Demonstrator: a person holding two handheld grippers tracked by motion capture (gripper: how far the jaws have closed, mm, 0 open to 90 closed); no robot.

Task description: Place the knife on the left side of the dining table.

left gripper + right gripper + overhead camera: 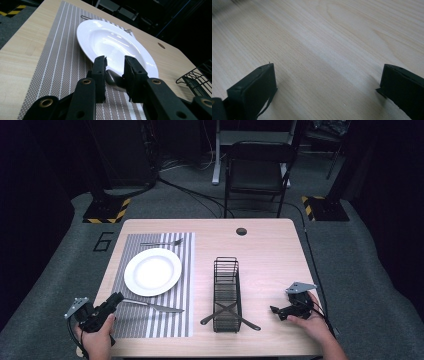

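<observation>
The knife (152, 305) lies on the striped mat (186, 285), just near of the white plate (152, 271). The left gripper (114, 301) has its fingers (99, 72) part open around the handle end — whether they grip it I cannot tell. The knife looks thin, stiff and slippery, best pinched across the handle. The right gripper (276, 310) rests wide open and empty on the worktop (270, 250), right of the wire rack (226, 293).

A black folding chair (258, 167) stands on grey carpet (380, 270) beyond the wooden surface (270, 245), between two yellow-and-black striped bases (106, 211), with cables trailing.
</observation>
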